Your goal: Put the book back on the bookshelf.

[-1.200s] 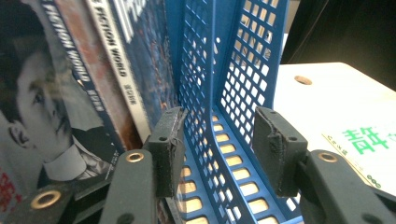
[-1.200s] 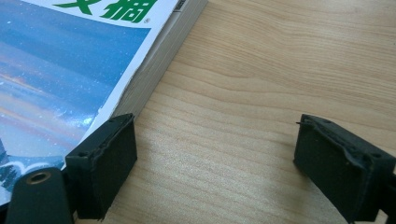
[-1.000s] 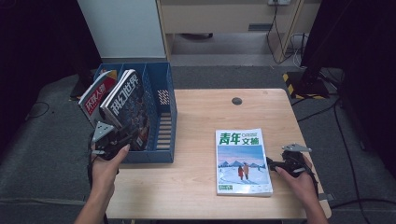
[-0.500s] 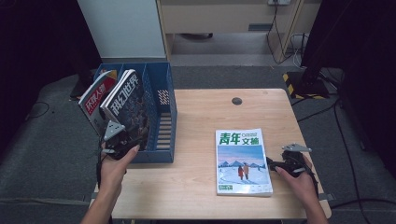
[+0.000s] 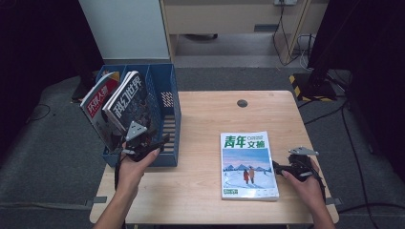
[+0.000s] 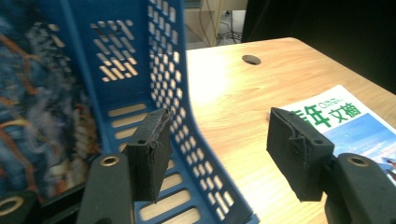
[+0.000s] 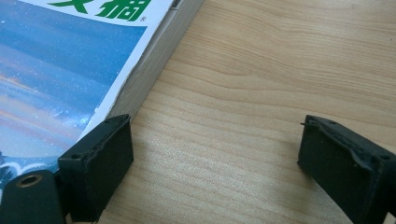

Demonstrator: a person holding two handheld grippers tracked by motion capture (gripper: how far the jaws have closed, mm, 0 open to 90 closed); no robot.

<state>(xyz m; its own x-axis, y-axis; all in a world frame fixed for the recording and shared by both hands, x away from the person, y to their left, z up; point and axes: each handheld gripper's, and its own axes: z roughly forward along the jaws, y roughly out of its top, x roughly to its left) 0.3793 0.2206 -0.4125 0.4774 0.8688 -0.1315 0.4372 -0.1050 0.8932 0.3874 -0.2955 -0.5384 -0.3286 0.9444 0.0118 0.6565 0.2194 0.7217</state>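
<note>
In the high view, two magazines are seen leaning in the blue file rack (image 5: 165,107) at the table's left, and the left gripper (image 5: 152,144) is held just in front of it, its jaws having just been opening with nothing between them. The green-titled magazine (image 5: 248,164) lies flat on the wooden table (image 5: 200,114), with the right gripper (image 5: 277,168) at its right edge. In the left gripper view, the jaws are spread and empty beside the rack's perforated wall (image 6: 163,79). In the right gripper view, the jaws are spread wide, one pad (image 7: 100,165) touching the magazine's page edge (image 7: 149,70). The lower jaw is best slid beneath that edge before closing, so the whole thickness is gripped.
</note>
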